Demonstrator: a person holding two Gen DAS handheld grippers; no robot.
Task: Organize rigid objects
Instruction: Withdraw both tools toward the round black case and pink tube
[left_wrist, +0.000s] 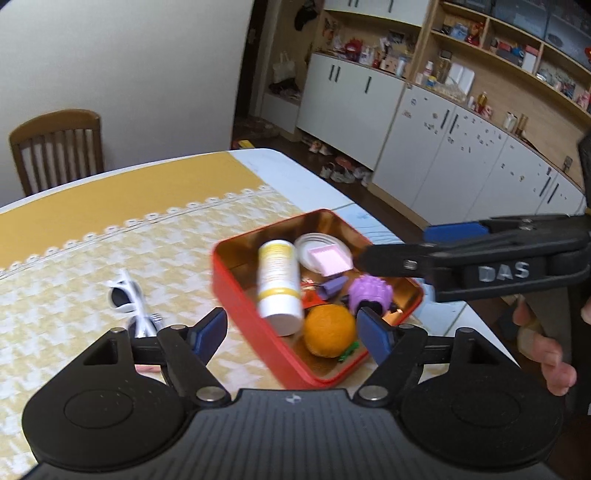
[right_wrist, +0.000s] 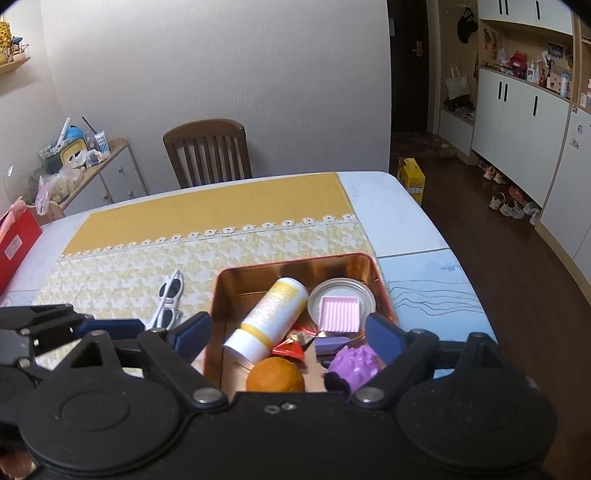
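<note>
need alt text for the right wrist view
An open red metal tin on a yellow tablecloth holds a white-and-yellow bottle, an orange and a purple spiky toy. White sunglasses lie left of it.

Open red tin with a coppery interior, on the tabletop. Inside — a white-and-yellow bottle lying tilted, a pink ribbed tray on a round white lid, an orange, a spiky purple ball. White sunglasses lie just beside the tin.
</note>
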